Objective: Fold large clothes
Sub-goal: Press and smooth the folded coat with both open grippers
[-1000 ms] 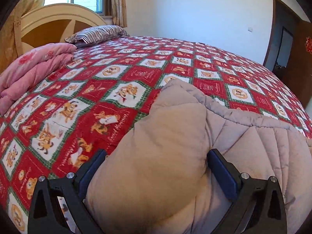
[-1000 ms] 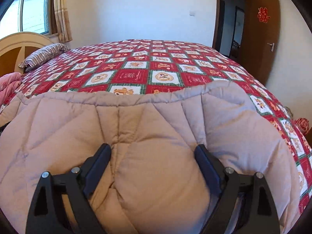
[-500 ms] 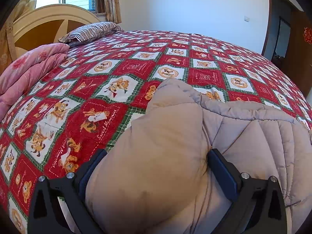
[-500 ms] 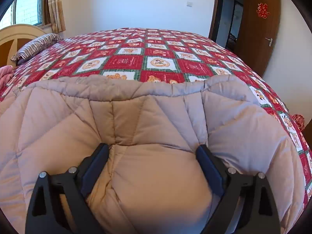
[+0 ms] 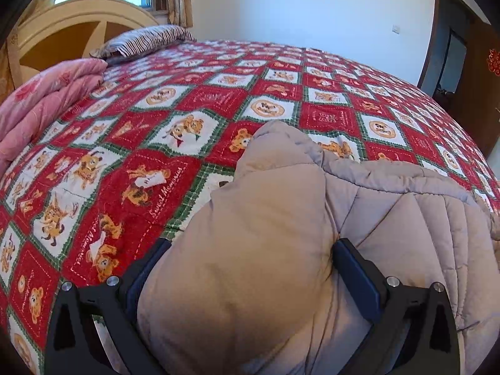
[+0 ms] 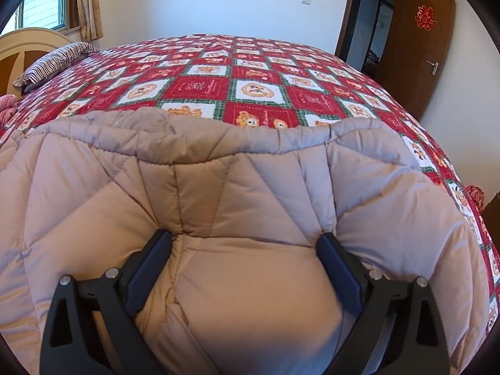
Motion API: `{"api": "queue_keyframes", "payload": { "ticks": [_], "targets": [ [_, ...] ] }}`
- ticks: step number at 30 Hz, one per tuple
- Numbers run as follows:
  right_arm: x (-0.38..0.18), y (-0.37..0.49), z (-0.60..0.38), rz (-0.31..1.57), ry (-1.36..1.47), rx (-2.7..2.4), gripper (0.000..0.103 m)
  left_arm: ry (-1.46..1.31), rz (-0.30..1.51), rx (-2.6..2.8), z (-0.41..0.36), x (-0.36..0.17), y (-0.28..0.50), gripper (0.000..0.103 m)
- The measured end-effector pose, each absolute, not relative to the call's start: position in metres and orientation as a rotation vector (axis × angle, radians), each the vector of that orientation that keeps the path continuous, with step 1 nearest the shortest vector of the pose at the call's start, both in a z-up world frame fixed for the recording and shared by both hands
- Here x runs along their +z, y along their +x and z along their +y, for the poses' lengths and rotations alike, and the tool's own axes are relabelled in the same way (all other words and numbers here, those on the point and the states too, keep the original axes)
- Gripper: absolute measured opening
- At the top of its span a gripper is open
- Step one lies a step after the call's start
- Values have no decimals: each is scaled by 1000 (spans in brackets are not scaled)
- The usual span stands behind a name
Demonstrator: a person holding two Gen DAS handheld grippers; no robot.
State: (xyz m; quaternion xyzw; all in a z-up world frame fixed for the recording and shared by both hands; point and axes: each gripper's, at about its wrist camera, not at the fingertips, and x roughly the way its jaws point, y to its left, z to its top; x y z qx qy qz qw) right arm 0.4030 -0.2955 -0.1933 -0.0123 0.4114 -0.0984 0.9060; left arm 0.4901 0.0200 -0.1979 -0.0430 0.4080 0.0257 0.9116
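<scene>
A beige padded jacket (image 5: 406,218) lies spread on the red patchwork bedspread (image 5: 187,109), near its front edge. My left gripper (image 5: 250,247) is shut on a thick puffed fold at the jacket's left end, and the fabric bulges between both pads. In the right wrist view the jacket (image 6: 218,172) fills the lower half. My right gripper (image 6: 243,237) has a fat bulge of it between its pads; its jaws are opening, and the pads still touch the fabric, with creases gathered at their tips.
A folded pink quilt (image 5: 47,100) lies at the bed's left side. A striped pillow (image 5: 147,40) rests by the cream headboard (image 5: 72,31). A brown door (image 6: 422,47) stands open at the right. The bedspread (image 6: 200,87) stretches far beyond the jacket.
Both views have tipped slightly, so the jacket's far edge sits higher in the right view. The right pads stand a little farther apart. The jacket stays between both pairs of pads.
</scene>
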Motion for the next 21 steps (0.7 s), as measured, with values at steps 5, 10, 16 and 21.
{"api": "queue_keyframes", "payload": {
  "ticks": [5,10,16,21],
  "targets": [
    [-185,402,-295,868,-36,-210,95,-150,754,51,23,-154,460,102],
    [-137,383,-266,701,1,-259,93,-15,658,3,-31,-123,447,102],
    [-156,418,-224,775,-96,-198,91,48,759,45,-46,-175,471,102],
    [-180,427,-230,804,-47,-181,95,-5,731,35,-41,-183,468,102]
  ]
}}
